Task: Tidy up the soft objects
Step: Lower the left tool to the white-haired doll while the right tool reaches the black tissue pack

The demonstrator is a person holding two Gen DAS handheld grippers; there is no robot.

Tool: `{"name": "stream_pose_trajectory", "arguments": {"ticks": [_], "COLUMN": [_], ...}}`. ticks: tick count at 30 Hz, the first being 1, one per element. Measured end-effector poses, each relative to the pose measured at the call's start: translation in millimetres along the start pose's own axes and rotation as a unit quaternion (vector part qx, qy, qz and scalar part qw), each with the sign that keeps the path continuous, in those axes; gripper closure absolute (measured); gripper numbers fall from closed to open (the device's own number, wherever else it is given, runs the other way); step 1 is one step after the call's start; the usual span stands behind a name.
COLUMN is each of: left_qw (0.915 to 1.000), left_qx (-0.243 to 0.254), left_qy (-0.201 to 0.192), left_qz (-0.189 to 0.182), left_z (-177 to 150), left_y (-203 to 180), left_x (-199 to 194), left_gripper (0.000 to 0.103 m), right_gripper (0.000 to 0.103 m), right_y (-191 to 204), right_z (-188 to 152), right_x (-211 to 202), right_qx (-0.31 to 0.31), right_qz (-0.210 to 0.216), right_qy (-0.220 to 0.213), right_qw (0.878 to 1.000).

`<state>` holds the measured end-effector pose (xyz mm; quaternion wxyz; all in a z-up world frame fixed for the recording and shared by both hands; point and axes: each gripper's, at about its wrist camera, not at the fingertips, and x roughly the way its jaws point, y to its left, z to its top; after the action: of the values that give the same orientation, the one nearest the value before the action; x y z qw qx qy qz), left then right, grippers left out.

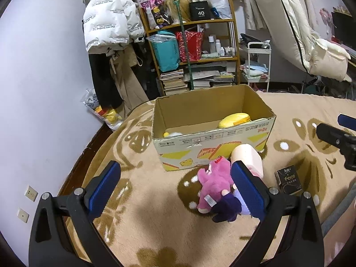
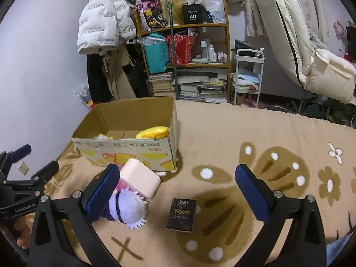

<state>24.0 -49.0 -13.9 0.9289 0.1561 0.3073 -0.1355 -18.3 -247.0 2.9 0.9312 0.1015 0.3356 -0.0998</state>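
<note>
Left wrist view alone shows the pink plush (image 1: 212, 182) beside the cardboard box (image 1: 213, 131); left gripper (image 1: 175, 187) spread wide, empty. Right gripper (image 2: 178, 189) likewise wide, over the black packet (image 2: 182, 214).

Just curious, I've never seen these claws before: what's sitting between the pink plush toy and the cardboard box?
A pale pink cushion-like block, seen in the left wrist view, right against the pink plush toy and before the cardboard box.

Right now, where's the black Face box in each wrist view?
Left wrist: black Face box low right, on the blanket, right of the pink plush.
Right wrist: same box low centre, between the open fingers.
Shared landmark: cardboard box, behind it in both.
</note>
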Motion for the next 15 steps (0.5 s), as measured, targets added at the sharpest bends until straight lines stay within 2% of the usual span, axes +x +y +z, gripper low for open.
{"name": "stream_pose_trajectory", "arguments": {"ticks": [15], "left_qw": [0.9982], "left_qx": [0.048], "left_qy": [0.023], "left_qz": [-0.027], "left_z": [-0.6], "left_y": [-32.5], "left_x": [22.5], "left_gripper": [0.004], "right_gripper": [0.0], "right_y": [-8.5], "right_z": [-2.8], "right_x": [18.0], "right_qx": [0.007], "right_qz": [-0.003], "right_qy": [0.025], "right_qw": [1.0]}}
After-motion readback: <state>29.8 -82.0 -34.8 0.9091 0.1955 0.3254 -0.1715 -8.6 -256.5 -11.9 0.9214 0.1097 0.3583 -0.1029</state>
